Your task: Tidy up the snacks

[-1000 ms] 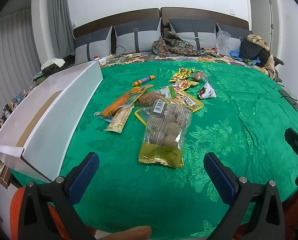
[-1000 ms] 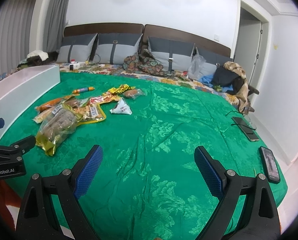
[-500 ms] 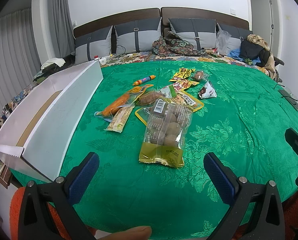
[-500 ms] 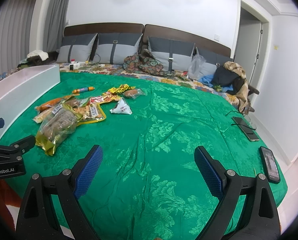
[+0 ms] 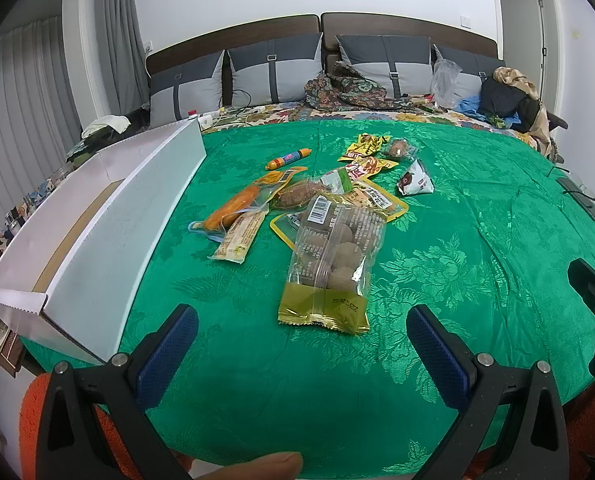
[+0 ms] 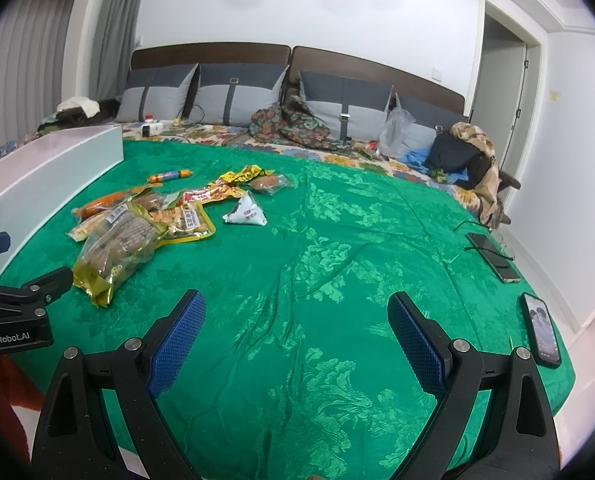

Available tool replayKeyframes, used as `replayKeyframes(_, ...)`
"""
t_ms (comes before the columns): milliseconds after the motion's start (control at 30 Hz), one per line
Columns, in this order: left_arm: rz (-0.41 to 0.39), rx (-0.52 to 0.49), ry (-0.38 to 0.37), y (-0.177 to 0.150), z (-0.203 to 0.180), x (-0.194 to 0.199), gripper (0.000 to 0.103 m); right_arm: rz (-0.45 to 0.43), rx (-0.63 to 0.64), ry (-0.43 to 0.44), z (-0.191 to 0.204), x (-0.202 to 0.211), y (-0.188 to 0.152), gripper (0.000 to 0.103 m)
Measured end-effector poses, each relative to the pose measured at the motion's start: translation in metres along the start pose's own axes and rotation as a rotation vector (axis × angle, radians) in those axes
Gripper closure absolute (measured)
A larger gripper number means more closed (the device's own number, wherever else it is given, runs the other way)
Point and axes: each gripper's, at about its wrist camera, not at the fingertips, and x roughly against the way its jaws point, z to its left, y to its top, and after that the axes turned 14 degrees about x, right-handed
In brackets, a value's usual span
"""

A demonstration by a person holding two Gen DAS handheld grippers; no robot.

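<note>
Nothing has really been changed over the last second: the snacks are seen lying exactly where they were, and both tools have been kept hovering at the near edge of the bed. So the sorting can't be counted as started yet.

The left gripper [image 5: 301, 330] is held wide open with nothing between its blue pads, lined up with the big clear bag of round brown snacks [image 5: 333, 264], which is judged the likeliest first pick. The right gripper [image 6: 296, 318] is spread open too, empty, over bare green bedspread [image 6: 337, 240].

The snack pile is found left of centre on the bed: an orange sausage pack [image 5: 233, 206], a pale bar [image 5: 239, 236], a yellow-edged packet [image 5: 373, 200] partly buried under the clear bag, a white triangular pack [image 5: 415, 182], and a small sausage stick [image 5: 288, 158] lying apart. A white cardboard box [image 5: 137, 216] is parked just left of the pile, presumably the destination.

Overlapping packets could get dragged along together. Two phones [image 6: 539, 328] sit at the right edge, well clear.
</note>
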Motion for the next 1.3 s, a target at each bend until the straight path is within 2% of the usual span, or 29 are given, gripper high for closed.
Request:
replayKeyframes(767,0.023,0.005,0.008,-0.002,0.000,-0.006,0.000,0.000,0.000,0.000,0.000,0.000,0.001,0.008)
replayKeyframes(1100,0.121,0.055,0.031,-0.003,0.013,-0.028,0.000,0.009,-0.003,0.001,-0.001,-0.001,-0.002,0.008)
replayKeyframes(1300,0.252,0.060,0.068,-0.005,0.021,-0.066,0.000,0.040,0.010,0.043,0.004,-0.006,-0.002,0.009)
